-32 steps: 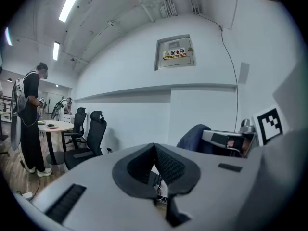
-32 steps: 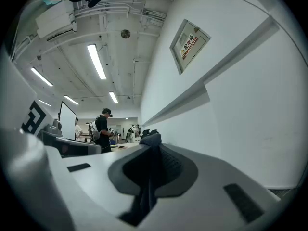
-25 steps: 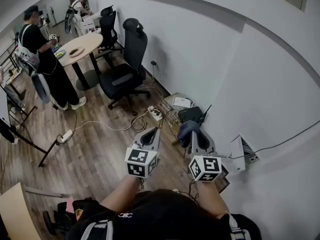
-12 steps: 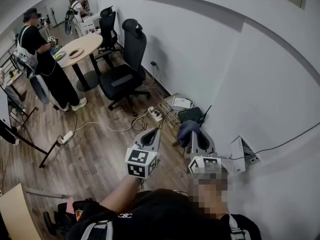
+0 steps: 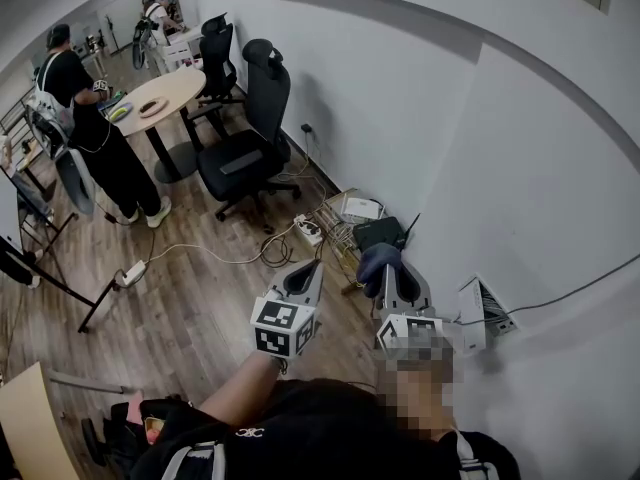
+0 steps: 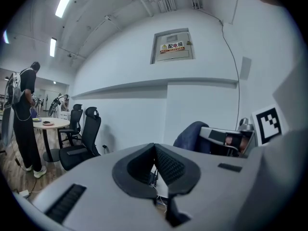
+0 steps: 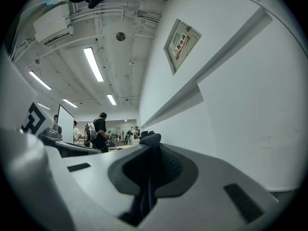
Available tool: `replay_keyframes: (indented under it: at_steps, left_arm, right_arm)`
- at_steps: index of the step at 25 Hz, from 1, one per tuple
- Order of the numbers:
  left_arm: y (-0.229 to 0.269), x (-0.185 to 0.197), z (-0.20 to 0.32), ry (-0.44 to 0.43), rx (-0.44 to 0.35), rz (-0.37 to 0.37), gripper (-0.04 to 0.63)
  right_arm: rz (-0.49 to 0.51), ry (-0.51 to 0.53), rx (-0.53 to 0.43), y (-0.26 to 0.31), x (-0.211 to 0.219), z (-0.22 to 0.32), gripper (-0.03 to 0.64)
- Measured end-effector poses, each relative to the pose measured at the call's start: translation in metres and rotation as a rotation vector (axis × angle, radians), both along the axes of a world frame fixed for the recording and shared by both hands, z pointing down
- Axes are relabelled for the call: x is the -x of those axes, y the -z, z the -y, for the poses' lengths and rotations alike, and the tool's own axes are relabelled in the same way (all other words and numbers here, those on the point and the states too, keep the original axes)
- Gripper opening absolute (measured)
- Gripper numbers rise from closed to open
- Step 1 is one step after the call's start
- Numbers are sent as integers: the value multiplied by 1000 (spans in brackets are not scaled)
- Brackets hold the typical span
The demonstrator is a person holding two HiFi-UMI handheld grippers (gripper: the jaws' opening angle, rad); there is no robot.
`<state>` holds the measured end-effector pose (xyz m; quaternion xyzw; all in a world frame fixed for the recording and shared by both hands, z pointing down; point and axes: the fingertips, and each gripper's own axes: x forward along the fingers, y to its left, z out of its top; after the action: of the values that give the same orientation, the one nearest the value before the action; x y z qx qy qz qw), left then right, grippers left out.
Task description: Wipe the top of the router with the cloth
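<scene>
Bystander: a person (image 5: 95, 133) in dark clothing stands at far left, beside the round table (image 5: 165, 90).
Floor: wood planks (image 5: 200, 308). A white power strip (image 5: 133, 271) lies on them, and its cable runs off toward the wall.
Seating: a black office chair (image 5: 248, 143) stands between the round table and the white wall (image 5: 400, 98).
Left gripper: the left gripper (image 5: 308, 271) is held out in front of the operator, with its marker cube facing the head camera. In the left gripper view, the pads of the left gripper (image 6: 155, 147) meet at their tips. It is clenched, with nothing between the pads.
Cloth: the dark blue cloth (image 5: 372, 258) is bunched at the tip of the right gripper. It also shows at the right of the left gripper view (image 6: 189, 134).
Right gripper: the right gripper (image 5: 392, 271) is level with the left gripper and near it. In the right gripper view, the right gripper (image 7: 153, 150) is clamped on the cloth (image 7: 150, 141). The cloth fills the gap between the pads and bulges above the tips.
Router: the black router (image 5: 380, 231), one antenna raised, sits at the foot of the wall next to a wire rack (image 5: 340, 230) — beyond the right gripper's tips. In the head view the cloth appears just short of it. No view shows whether they touch.
Wall fitting: a white box (image 5: 478, 308) sits low on the wall at far right, with a cable leading away from it.
</scene>
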<state>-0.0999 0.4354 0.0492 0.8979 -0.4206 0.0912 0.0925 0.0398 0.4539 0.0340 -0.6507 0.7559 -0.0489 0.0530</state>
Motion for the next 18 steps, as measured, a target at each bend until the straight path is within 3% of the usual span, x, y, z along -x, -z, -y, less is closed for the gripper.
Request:
replay_keyframes:
  at_steps: [18]
  left_arm:
    - [-18,-59,1,-41,26,2,2]
  right_arm:
    - [-13,24,25,-18,-42,2,6]
